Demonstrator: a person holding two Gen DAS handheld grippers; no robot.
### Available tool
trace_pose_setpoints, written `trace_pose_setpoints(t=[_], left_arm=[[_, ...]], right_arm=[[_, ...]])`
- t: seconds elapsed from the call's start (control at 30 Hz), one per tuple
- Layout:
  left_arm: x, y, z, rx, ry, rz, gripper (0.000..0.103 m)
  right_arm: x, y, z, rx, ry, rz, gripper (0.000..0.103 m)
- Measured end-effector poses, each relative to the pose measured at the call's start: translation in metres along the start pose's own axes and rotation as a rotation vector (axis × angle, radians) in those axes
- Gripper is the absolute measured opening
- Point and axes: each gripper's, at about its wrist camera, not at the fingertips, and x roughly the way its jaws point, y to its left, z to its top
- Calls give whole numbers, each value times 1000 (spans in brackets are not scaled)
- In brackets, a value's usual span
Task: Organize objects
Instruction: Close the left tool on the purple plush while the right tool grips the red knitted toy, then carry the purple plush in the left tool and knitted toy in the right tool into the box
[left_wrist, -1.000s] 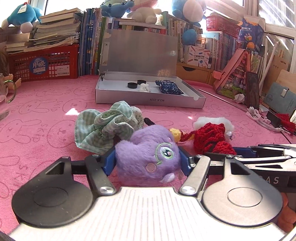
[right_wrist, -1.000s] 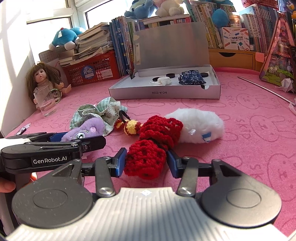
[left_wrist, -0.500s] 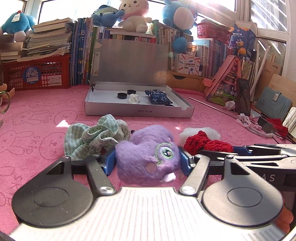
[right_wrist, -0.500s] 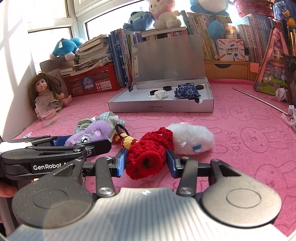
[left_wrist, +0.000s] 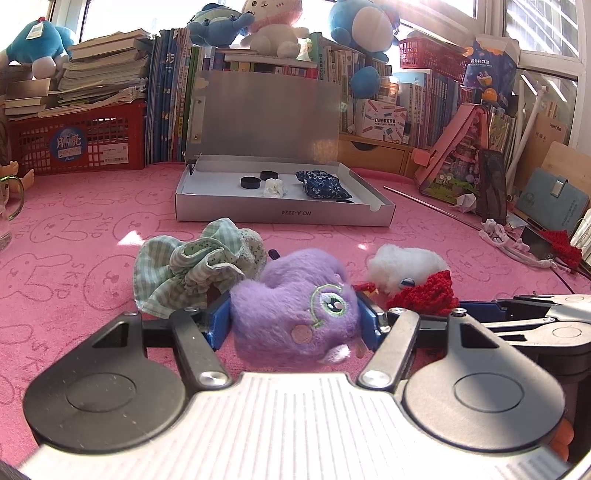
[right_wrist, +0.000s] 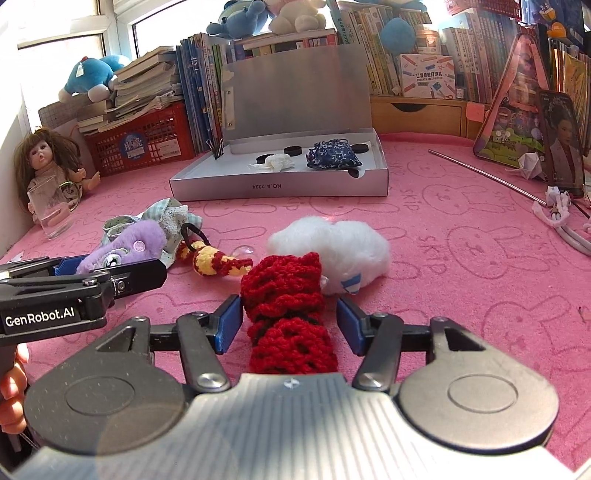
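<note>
- Right gripper: jaws have just been opening; red crocheted piece lies between the blue pads, right pad clear of the yarn.
- Left gripper: blue pads pinch purple plush toy on both sides.
- Silver box: open, lid upright, on pink mat; landmark.
- White fluffy item: in front of box, touching the red piece.
- Green checked cloth: in front of box, beside the plush.
</note>
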Motion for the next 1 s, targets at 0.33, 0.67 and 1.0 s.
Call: trace_pose_setpoints(t=[0.33, 0.67, 1.0], left_arm=[[1, 0, -1, 0, 2, 1, 72], [-1, -4, 10, 5, -26, -10, 72], [0, -3, 16, 3, -35, -11, 72]], right_arm=[[2, 3, -3, -27, 43, 14, 45], [-11, -1, 12, 33, 13, 70, 45], [-19, -5, 22, 58, -24, 88, 46]])
